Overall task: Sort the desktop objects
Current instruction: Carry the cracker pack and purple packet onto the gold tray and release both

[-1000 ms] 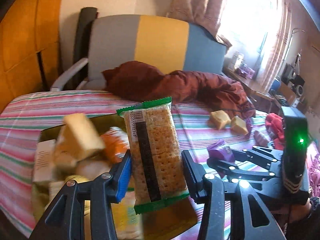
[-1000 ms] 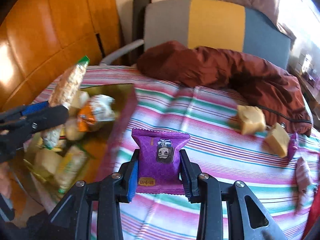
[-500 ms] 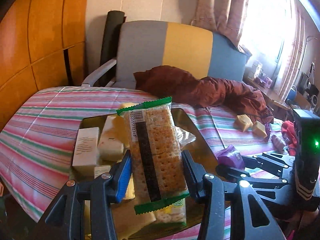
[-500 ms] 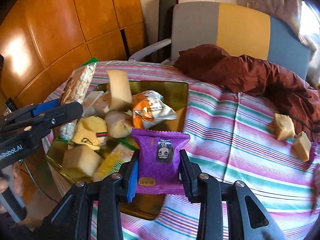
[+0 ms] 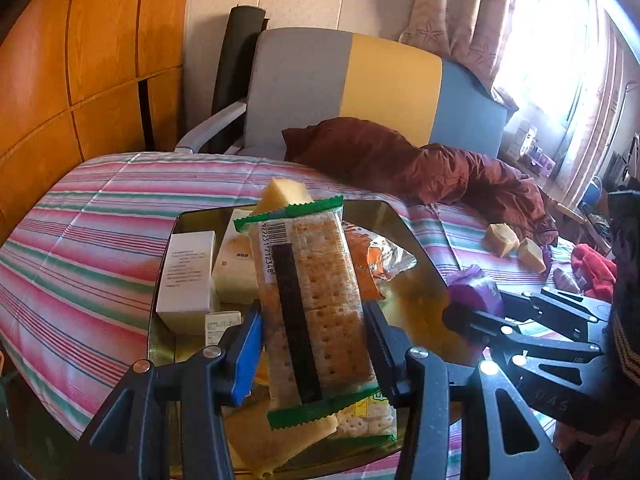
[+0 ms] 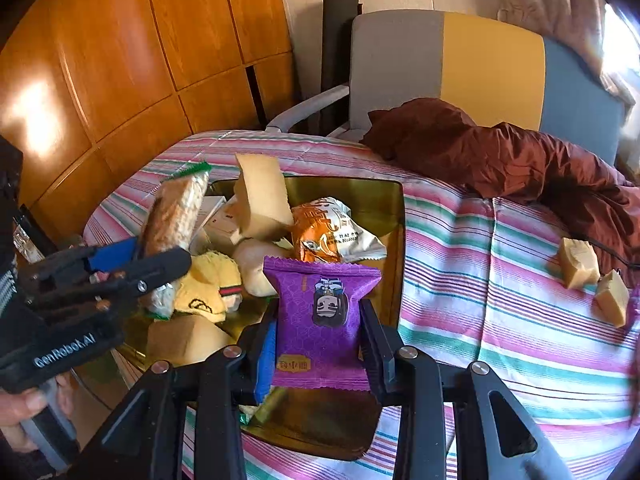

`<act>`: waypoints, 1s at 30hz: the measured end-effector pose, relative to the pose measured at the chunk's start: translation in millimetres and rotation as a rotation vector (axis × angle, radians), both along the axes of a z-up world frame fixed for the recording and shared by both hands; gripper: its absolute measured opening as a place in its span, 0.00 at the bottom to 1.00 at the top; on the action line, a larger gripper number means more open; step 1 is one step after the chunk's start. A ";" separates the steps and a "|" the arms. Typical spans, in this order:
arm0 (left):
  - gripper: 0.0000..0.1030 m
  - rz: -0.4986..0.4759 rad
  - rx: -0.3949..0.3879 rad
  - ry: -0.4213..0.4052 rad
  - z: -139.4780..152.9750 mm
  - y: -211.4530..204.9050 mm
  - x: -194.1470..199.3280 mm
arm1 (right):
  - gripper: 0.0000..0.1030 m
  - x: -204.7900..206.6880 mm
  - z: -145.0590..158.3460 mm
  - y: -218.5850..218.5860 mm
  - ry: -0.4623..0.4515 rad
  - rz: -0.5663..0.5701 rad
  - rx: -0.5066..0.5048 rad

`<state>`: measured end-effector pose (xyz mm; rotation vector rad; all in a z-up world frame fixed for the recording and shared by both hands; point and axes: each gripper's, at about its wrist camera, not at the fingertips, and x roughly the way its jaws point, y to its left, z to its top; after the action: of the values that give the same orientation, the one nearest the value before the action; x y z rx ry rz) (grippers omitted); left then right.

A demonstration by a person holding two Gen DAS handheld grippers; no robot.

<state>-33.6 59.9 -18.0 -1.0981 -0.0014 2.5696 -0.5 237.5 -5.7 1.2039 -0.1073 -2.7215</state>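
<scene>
Mostly done, I'd say. Gold tray [image 6: 394, 216] on the striped worktop [image 6: 500, 280] already holds a heap of snacks and boxes. Left tongs [image 5: 312, 344] clamped on the cracker pack [image 5: 308, 292], right tongs [image 6: 318, 344] clamped on the purple packet [image 6: 320, 312], both above the tray, neither released. Still left: two tan blocks [image 6: 592, 276], far right on the cloth.

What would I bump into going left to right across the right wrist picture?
Left hand-held gripper with the cracker pack → purple snack packet in the right hand-held gripper → bare striped cloth → two tan wrapped blocks.
</scene>
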 end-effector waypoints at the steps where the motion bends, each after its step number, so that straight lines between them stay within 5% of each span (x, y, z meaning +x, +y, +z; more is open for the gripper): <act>1: 0.47 0.001 -0.003 0.002 -0.3 0.0 0.3 | 0.36 -0.8 0.4 -0.7 0.001 0.000 0.001; 19: 0.50 0.018 -0.004 0.038 8.5 -4.0 2.7 | 0.38 -11.4 -7.7 -5.6 -0.018 0.000 -0.019; 25: 0.55 0.023 -0.006 0.039 10.8 -5.5 3.7 | 0.39 -14.2 -14.0 -11.9 -0.033 0.008 -0.027; 27: 0.64 0.020 -0.015 0.043 12.0 -5.0 4.8 | 0.40 -13.8 -15.2 -13.1 -0.035 0.010 -0.029; 28: 0.66 0.020 -0.017 0.046 12.8 -4.4 5.6 | 0.42 -13.7 -15.4 -13.5 -0.037 0.012 -0.033; 30: 0.70 0.020 -0.020 0.056 14.9 -3.6 7.7 | 0.69 -13.0 -15.7 -13.6 -0.047 0.025 -0.060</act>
<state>-25.9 56.4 -3.1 -1.0377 0.0268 2.6233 -13.5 223.8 -21.4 1.2441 -0.1769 -2.6492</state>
